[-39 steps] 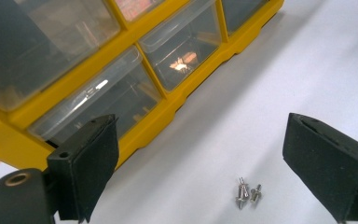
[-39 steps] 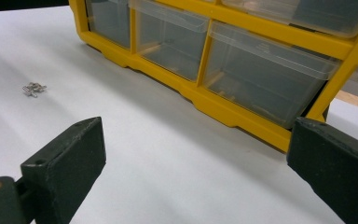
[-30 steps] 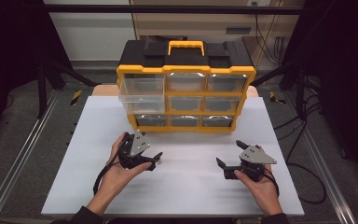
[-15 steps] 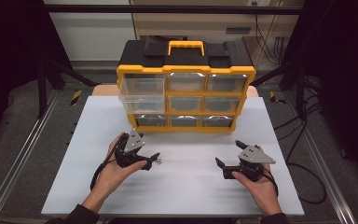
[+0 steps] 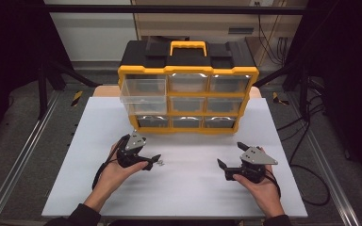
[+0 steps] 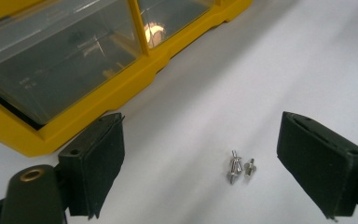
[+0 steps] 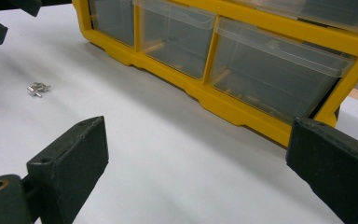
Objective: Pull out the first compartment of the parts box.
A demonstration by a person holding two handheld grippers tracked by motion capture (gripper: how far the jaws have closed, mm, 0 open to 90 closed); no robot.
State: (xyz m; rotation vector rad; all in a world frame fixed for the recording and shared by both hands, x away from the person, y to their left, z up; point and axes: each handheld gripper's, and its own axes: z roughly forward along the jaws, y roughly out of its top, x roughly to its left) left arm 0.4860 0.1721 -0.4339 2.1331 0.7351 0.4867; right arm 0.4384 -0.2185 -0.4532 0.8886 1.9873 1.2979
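White tabletop runs out in front of you, with dark floor and metal rails to either side and a yellow-and-black drawer organizer standing at its far edge. Its top-left drawer is pulled out toward you, while the other clear drawers sit flush in the frame. Your left gripper lies low over the sheet, and a small cluster of silver screws rests on the bare surface between its two black pads, touching neither. Those jaws have just been closing a little, yet they stand wide with clear gaps on both sides of the screws, so nothing is grasped. Your right gripper sits well apart on the other side of the table, its jaws spread and empty, pointed toward the lower row of drawers; in its own view the same screws lie far off on the sheet. By the look of it, you are at the very start of the pick: the drawer is already open to receive something, but the screws are not yet gripped, lifted or carried. What appears left is to close on them, bring them over the open drawer, release them inside and push the drawer shut.
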